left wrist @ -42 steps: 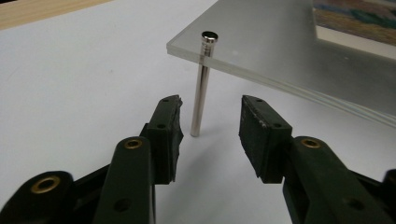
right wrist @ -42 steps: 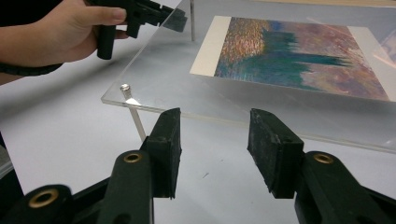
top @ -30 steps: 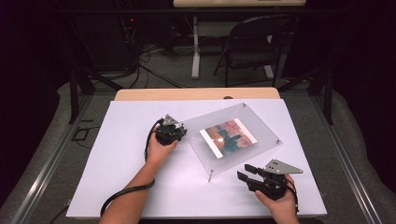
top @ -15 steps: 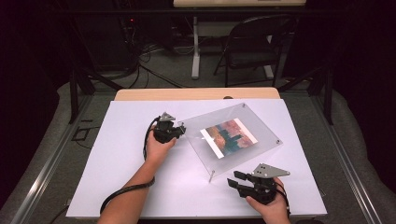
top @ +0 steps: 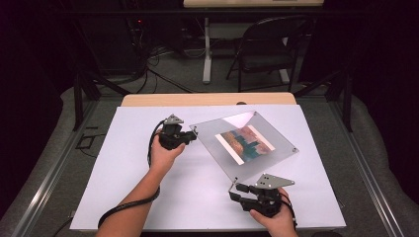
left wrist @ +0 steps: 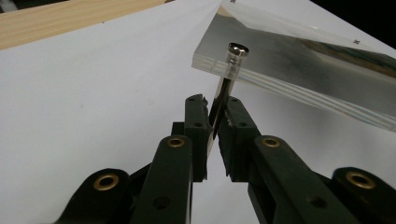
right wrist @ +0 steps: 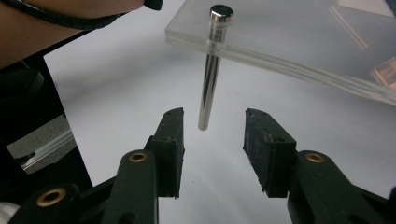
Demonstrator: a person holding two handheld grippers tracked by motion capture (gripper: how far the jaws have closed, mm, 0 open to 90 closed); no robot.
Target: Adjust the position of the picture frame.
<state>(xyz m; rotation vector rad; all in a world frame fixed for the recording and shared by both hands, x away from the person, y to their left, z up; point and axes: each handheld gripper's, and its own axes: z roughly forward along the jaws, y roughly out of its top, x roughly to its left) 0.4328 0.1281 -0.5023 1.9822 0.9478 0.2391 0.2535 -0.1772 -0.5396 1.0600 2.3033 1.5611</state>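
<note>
A white counter (top: pixel 148 197) carries a clear acrylic photo frame (top: pixel 276 140), tilted with its left corner raised, lying between the two grippers. The left gripper (top: pixel 193 135), at the frame's left corner, has its jaws clamped on the metal standoff leg (left wrist: pixel 223 93) beneath that corner. The right gripper (top: pixel 236 191) sits at the frame's near corner, jaws half apart, with that corner's leg (right wrist: pixel 208 79) just ahead between them, untouched.
</note>
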